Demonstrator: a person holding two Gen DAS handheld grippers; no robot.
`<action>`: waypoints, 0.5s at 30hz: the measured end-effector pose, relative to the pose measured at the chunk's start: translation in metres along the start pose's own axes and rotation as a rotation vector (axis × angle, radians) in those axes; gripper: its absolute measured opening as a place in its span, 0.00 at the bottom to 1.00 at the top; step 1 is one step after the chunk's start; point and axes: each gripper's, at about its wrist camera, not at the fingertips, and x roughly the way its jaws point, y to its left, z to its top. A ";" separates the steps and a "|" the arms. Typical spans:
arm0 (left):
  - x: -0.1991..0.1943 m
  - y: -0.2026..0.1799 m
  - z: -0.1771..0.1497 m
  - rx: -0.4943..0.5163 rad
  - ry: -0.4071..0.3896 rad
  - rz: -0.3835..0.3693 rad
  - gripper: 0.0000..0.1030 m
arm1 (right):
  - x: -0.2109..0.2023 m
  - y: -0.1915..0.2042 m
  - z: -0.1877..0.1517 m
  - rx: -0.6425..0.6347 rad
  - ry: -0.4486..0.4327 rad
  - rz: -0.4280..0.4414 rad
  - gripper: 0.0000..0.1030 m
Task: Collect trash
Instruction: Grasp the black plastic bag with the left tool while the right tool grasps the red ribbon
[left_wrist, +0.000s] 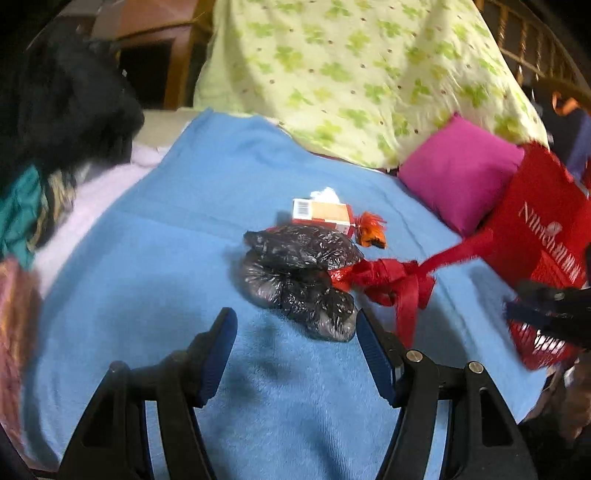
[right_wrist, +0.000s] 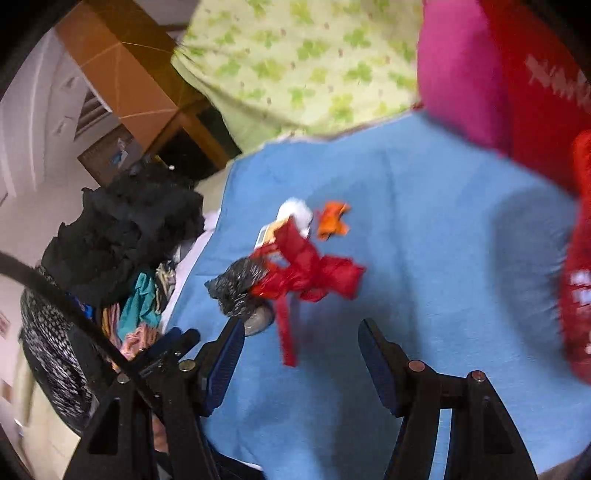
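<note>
A blue blanket (left_wrist: 155, 258) is spread over the bed, and the trash is gathered in a small heap near its middle. A crumpled black plastic bag (left_wrist: 299, 273) is seen lying closest to the left gripper (left_wrist: 295, 328), just ahead of its fingertips; the jaws are spread wide and nothing is held between them. A red crumpled wrapper with ribbon (left_wrist: 388, 284) is lying against the right side of the black bag. Behind the bag a small orange-and-white carton (left_wrist: 321, 214) is placed flat, with a white tissue (left_wrist: 325, 194) just behind it and an orange wrapper (left_wrist: 371, 230) just to its right.

The right gripper (right_wrist: 301, 332) is held above the blanket with jaws released, empty, the red ribbon's tail hanging between the fingertips in that view. Contact with the ribbon cannot be told.

A red tote bag (left_wrist: 543, 229) with white lettering is propped at the right edge of the bed, its strap reaching toward the heap. A magenta cushion (left_wrist: 458, 173) is set beside it, against a green-patterned pillow (left_wrist: 351, 74). A pile of dark and coloured clothes (right_wrist: 122, 236) is stacked at the left side. Both views are motion-blurred.
</note>
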 end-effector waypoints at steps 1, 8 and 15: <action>0.004 0.003 -0.001 -0.013 0.006 -0.004 0.66 | 0.012 0.002 0.003 0.008 0.017 0.013 0.66; 0.016 0.007 0.000 -0.028 0.026 -0.009 0.66 | 0.089 -0.015 0.023 0.246 0.090 0.032 0.66; 0.029 0.006 0.003 -0.053 0.066 -0.088 0.66 | 0.144 -0.030 0.046 0.414 0.077 -0.087 0.66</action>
